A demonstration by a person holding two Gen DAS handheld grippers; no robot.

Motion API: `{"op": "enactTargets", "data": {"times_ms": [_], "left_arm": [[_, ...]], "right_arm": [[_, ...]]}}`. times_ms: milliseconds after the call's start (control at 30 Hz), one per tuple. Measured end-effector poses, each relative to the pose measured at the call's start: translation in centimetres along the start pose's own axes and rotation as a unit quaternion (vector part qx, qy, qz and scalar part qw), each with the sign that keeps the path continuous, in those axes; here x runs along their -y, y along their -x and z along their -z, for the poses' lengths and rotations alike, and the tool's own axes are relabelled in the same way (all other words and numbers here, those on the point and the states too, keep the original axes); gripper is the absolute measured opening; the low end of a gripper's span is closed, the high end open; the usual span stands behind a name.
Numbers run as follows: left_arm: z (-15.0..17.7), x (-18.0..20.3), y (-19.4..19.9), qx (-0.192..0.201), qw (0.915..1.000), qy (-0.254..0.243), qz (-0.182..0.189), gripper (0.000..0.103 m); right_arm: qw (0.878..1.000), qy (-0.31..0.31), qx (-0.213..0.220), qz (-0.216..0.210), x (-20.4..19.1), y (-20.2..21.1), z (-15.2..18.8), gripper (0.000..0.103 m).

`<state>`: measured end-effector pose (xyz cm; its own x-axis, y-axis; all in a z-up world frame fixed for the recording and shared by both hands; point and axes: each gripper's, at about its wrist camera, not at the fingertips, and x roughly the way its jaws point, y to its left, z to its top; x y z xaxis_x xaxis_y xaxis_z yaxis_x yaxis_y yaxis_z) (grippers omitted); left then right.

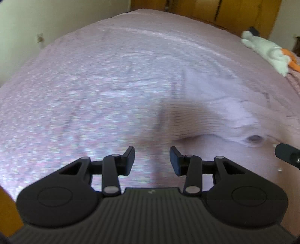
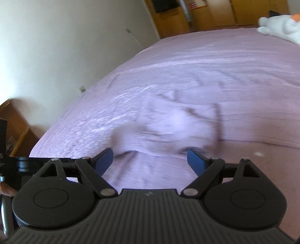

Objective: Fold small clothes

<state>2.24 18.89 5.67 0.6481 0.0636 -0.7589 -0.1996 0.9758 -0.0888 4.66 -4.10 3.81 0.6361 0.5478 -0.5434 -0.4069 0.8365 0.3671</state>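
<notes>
A small pale lilac garment (image 1: 221, 112) lies crumpled on the pink bedspread (image 1: 93, 93), ahead and to the right of my left gripper (image 1: 152, 159). That gripper is open and empty, hovering over the bed just short of the garment's ribbed edge. In the right wrist view the same garment (image 2: 174, 123) lies blurred just ahead of my right gripper (image 2: 150, 161), which is wide open and empty above the bed (image 2: 243, 75). A part of the right gripper shows at the right edge of the left wrist view (image 1: 286, 154).
A white and orange soft toy (image 1: 270, 50) lies at the far right of the bed; it also shows in the right wrist view (image 2: 279, 26). Wooden cupboards (image 1: 225, 11) stand behind the bed. A white wall (image 2: 65, 47) and a wooden bedside unit (image 2: 16, 127) are to the left.
</notes>
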Motion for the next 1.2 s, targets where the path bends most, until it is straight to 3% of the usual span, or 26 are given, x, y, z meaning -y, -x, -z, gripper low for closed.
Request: {"op": "enactTargets", "data": {"times_ms": [167, 367, 567, 700, 767, 800, 833, 867, 933, 1033, 1200], "left_arm": [[-0.2, -2.8, -0.5, -0.003, 0.9997, 0.024, -0.004, 0.043], [-0.4, -4.8, -0.9, 0.002, 0.999, 0.044, -0.004, 0.043], [-0.1, -6.0, -1.4, 0.003, 0.9988, 0.046, -0.018, 0.043], [0.1, -6.2, -1.8, -0.001, 0.9987, 0.049, -0.018, 0.043], [0.2, -6.1, -1.7, 0.001, 0.9988, 0.045, -0.018, 0.043], [0.2, -6.1, -1.8, 0.002, 0.9989, 0.044, -0.018, 0.043], [0.2, -6.1, -1.8, 0.002, 0.9989, 0.045, -0.017, 0.043], [0.2, -6.1, -1.8, 0.002, 0.9988, 0.046, -0.016, 0.043], [0.2, -6.2, -1.7, 0.001, 0.9986, 0.051, -0.014, 0.043], [0.2, -6.4, -1.5, 0.001, 0.9983, 0.056, -0.016, 0.043], [0.3, -6.2, -0.6, 0.009, 0.9984, 0.053, -0.016, 0.043]], "right_arm": [[0.999, 0.032, -0.023, -0.004, -2.9, -4.8, -1.2, 0.09], [0.999, 0.029, -0.041, -0.015, -3.9, -7.6, -1.2, 0.09], [0.999, 0.009, -0.045, -0.017, -3.4, -9.5, -0.5, 0.09], [0.999, 0.027, -0.024, -0.004, -3.6, -10.3, 0.5, 0.089], [0.998, 0.059, -0.012, 0.014, -4.2, -10.5, 1.2, 0.084], [0.997, 0.075, -0.003, 0.031, -4.6, -10.4, 1.5, 0.07], [0.995, 0.089, 0.006, 0.054, -4.8, -10.3, 1.7, 0.046], [0.993, 0.095, 0.014, 0.07, -4.7, -10.1, 1.7, 0.035], [0.997, 0.055, 0.023, 0.049, -3.3, -9.2, 1.1, 0.021], [0.999, 0.005, 0.041, 0.031, -1.4, -7.6, -0.1, 0.015], [0.996, -0.032, 0.077, 0.022, 0.9, -4.7, -1.8, 0.015]]}}
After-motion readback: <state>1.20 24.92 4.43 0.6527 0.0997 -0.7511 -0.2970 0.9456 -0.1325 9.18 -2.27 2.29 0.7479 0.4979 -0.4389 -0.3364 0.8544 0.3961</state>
